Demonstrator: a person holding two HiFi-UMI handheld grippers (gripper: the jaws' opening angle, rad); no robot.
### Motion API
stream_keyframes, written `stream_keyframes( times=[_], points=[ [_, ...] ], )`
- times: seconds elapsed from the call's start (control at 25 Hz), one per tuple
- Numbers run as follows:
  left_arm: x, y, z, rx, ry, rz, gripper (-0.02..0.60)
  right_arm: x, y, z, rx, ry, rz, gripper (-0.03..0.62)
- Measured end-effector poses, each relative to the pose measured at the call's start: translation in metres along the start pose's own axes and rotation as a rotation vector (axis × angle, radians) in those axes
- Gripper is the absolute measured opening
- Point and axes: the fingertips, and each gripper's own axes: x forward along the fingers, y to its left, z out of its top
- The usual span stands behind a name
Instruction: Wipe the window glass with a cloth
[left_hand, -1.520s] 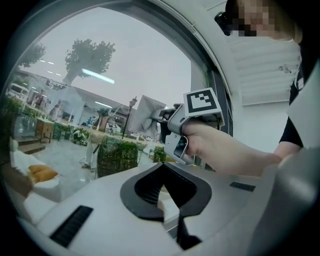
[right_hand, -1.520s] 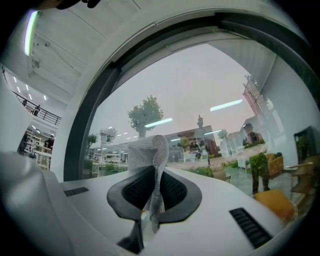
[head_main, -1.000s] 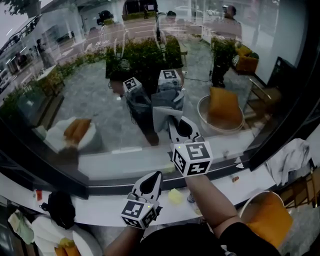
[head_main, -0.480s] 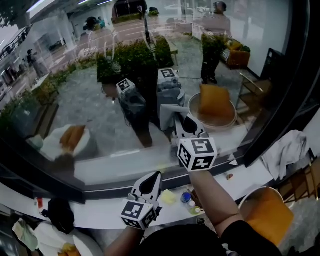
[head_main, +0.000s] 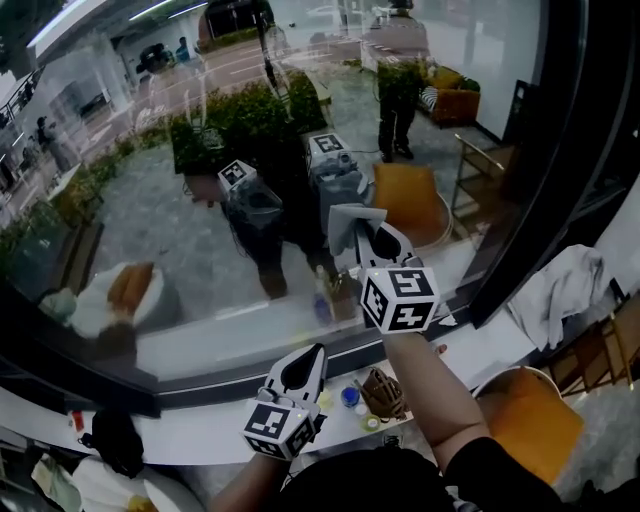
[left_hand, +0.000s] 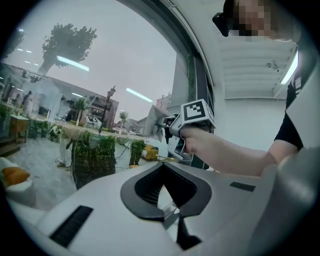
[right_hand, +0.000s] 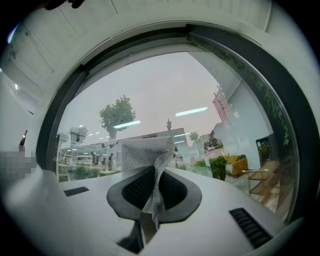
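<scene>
Rightward over 1 second went my wiping stroke. Nearest me, the left gripper (head_main: 301, 368) hung spare, jaws together on nothing; beyond, the right gripper (head_main: 378, 246) pinched the grey cloth (head_main: 349, 221) tight, seemingly pressed against the window glass (head_main: 180, 200).

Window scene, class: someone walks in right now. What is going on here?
A person holds a pair of tongs in each hand, facing the window glass. The right tongs are shut on a grey cloth and hold it up at the pane; whether it touches the glass is unclear. The left tongs hang lower, shut and empty.
</scene>
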Motion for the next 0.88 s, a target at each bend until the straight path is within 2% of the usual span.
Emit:
stream_keyframes(
  times=[0.2,0.28,0.56,0.88],
  points=[
    [0.083,-0.059,-0.009,0.024,0.032,-0.027,0.008,-0.008,-0.117,0.004,0.018,-0.004,-0.042,0.041],
    [0.099,-0.073,-0.01,0.029,0.037,-0.04,0.008,-0.013,-0.146,0.006,0.025,-0.007,-0.062,0.041],
    [0.097,-0.087,-0.005,0.023,0.027,-0.086,0.008,-0.032,-0.172,0.013,0.021,0.004,-0.13,0.041],
    [0.102,-0.097,-0.005,0.005,0.021,-0.118,0.008,-0.038,-0.191,0.014,-0.015,0.024,-0.169,0.041]
  ],
)
